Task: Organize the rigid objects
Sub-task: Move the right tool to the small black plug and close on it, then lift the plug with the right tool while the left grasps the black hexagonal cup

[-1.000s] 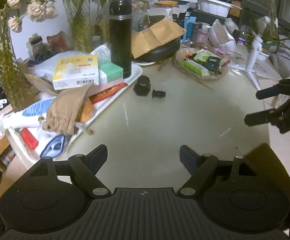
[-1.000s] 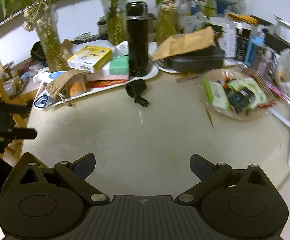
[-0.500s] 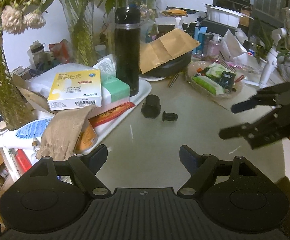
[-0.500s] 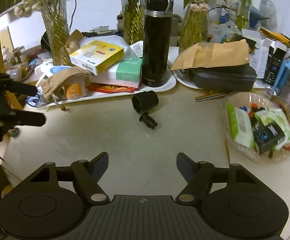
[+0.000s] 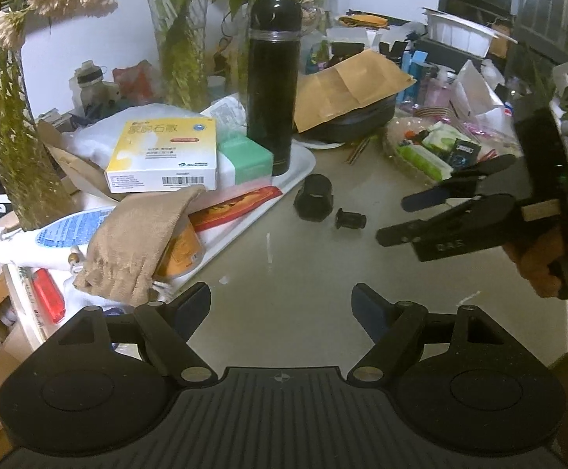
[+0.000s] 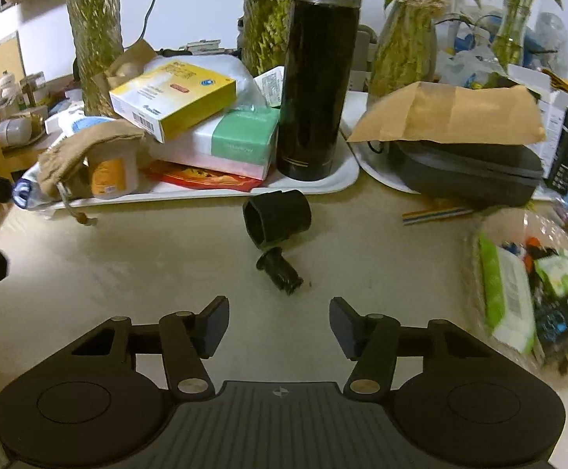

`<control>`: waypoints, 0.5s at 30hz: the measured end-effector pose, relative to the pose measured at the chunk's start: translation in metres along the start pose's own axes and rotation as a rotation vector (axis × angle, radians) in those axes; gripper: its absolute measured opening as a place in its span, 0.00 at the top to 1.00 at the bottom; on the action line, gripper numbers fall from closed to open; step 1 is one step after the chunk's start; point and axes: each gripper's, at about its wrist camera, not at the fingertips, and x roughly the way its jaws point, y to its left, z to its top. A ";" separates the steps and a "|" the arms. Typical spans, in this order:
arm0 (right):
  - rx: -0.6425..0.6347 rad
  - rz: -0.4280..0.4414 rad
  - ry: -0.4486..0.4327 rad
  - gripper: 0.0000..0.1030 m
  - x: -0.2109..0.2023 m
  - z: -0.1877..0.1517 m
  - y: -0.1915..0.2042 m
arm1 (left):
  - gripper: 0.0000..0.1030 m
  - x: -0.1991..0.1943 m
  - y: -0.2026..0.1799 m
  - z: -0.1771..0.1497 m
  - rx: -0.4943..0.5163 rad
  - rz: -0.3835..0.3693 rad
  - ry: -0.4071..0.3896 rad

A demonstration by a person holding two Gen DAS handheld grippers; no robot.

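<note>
A black cup-shaped cap (image 6: pixel 276 219) lies on its side on the beige table, open end toward me. A small black plug (image 6: pixel 280 269) lies just in front of it. Both also show in the left wrist view, the cap (image 5: pixel 314 202) and the plug (image 5: pixel 349 219). My right gripper (image 6: pixel 280 324) is open and empty, a short way in front of the plug. In the left wrist view it (image 5: pixel 395 219) hovers just right of the plug. My left gripper (image 5: pixel 282 306) is open and empty, farther back over bare table.
A white tray (image 6: pixel 323 185) behind the cap holds a tall black flask (image 6: pixel 315 78), a yellow box (image 6: pixel 174 97), a tissue pack and a cloth pouch (image 6: pixel 72 156). A black case under a brown envelope (image 6: pixel 467 156) sits right. A snack basket (image 6: pixel 534 293) is at far right. Vases line the back.
Both grippers have moved forward toward the cap and plug. My right gripper has come in from the right, close to the plug. Nothing was taken hold of.
</note>
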 end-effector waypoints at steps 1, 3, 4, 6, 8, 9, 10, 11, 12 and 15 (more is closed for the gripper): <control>-0.011 -0.002 0.001 0.44 0.006 0.001 0.001 | 0.23 0.001 0.000 0.000 0.000 0.003 -0.002; -0.034 -0.007 0.002 0.46 0.016 0.004 0.003 | 0.23 -0.001 0.001 0.000 -0.004 0.008 -0.028; -0.043 -0.007 0.003 0.48 0.021 0.006 0.004 | 0.23 -0.001 0.001 0.000 0.000 0.013 -0.043; -0.061 -0.018 0.004 0.51 0.032 0.008 0.004 | 0.23 -0.002 0.000 0.001 0.013 0.030 -0.073; -0.067 -0.014 0.005 0.55 0.040 0.010 0.003 | 0.23 -0.002 -0.001 0.001 0.021 0.045 -0.090; -0.068 -0.012 0.005 0.57 0.044 0.011 0.002 | 0.23 -0.002 -0.001 0.001 0.027 0.046 -0.100; -0.071 -0.013 0.006 0.60 0.047 0.012 0.002 | 0.23 -0.002 -0.002 0.001 0.037 0.049 -0.109; -0.076 -0.012 0.009 0.61 0.051 0.012 0.001 | 0.23 -0.001 -0.003 0.001 0.048 0.052 -0.110; -0.078 -0.012 0.012 0.64 0.054 0.012 0.001 | 0.23 0.000 -0.004 0.002 0.062 0.056 -0.106; -0.067 0.001 0.008 0.76 0.056 0.013 -0.002 | 0.23 0.002 -0.006 0.002 0.079 0.019 -0.089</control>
